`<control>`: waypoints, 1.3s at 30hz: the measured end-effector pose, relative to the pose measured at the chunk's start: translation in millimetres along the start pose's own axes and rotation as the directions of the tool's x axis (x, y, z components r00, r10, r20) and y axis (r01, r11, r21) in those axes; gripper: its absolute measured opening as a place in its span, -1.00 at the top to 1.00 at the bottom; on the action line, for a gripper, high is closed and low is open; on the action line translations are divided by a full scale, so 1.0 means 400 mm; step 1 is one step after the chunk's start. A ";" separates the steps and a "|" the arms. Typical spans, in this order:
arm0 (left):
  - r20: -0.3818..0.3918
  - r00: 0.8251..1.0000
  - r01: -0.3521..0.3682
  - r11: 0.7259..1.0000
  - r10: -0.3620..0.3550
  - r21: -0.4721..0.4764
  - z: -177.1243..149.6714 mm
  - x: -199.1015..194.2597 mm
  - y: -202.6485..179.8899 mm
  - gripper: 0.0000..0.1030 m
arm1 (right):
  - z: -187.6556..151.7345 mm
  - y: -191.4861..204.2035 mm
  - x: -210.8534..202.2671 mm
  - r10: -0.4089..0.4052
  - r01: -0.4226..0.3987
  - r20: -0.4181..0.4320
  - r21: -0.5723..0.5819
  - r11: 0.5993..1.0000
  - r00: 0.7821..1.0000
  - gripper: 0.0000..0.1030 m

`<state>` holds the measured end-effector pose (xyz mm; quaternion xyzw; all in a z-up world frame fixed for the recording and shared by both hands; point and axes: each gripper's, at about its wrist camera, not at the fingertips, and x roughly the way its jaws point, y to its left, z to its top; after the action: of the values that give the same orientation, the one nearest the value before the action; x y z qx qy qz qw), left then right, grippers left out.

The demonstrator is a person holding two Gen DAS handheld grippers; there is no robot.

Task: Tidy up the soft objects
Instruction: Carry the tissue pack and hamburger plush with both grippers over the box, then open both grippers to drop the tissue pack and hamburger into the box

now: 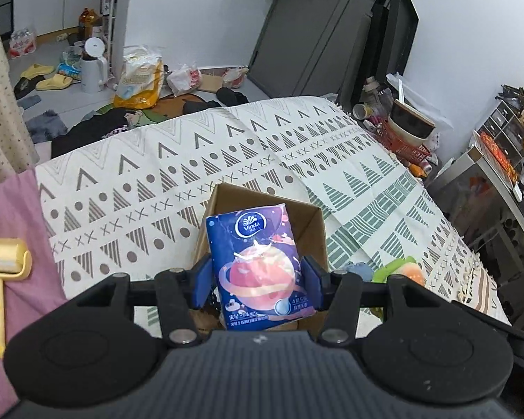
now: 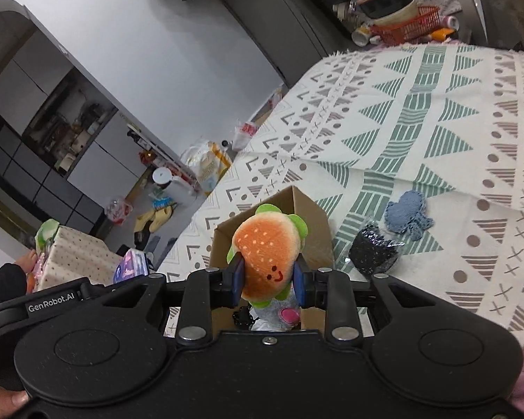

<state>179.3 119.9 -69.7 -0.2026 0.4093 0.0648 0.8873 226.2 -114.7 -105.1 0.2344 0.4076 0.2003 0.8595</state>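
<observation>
My left gripper [image 1: 258,284] is shut on a blue Vinda tissue pack [image 1: 258,265], held upright over an open cardboard box [image 1: 307,223] on the patterned cloth. In the right wrist view, my right gripper [image 2: 269,281] is shut on a plush hamburger toy [image 2: 267,253] with an orange bun and green edges, held above the same cardboard box [image 2: 311,223]. Soft items lie at the bottom of that box, among them a grey piece with a pink spot [image 2: 286,314]. A blue knitted piece [image 2: 407,214] and a black glittery bag [image 2: 372,249] lie on the cloth right of the box.
The patterned cloth [image 1: 157,160] covers a bed-like surface. A yellow lint roller [image 1: 0,272] lies at the left on pink fabric. A red basket with bowls [image 1: 407,139] stands at the far right edge. The floor beyond holds bags, slippers and a white kettle [image 1: 92,66]. A hand [image 2: 3,398] grips the right tool.
</observation>
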 end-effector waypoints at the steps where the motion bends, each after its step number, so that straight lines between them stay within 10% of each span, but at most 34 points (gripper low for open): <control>1: -0.003 1.000 0.000 1.000 0.000 0.004 0.002 0.009 0.004 -0.02 | 0.002 0.004 0.008 0.002 -0.002 -0.002 -0.002 1.000 1.000 0.46; 24: -0.025 0.996 0.088 0.996 -0.089 -0.012 -0.008 0.240 0.096 -0.08 | -0.045 0.017 0.174 -0.028 0.006 -0.157 -0.136 0.991 0.987 0.43; 39: 0.012 0.992 0.128 0.992 -0.128 -0.002 -0.010 0.210 0.097 -0.44 | -0.033 -0.002 0.126 -0.052 0.041 -0.105 -0.104 0.994 0.993 -0.02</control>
<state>220.7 149.3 -147.4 -0.2295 0.3902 0.0095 0.8916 245.4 -85.2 -143.8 0.1697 0.4478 0.2129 0.8517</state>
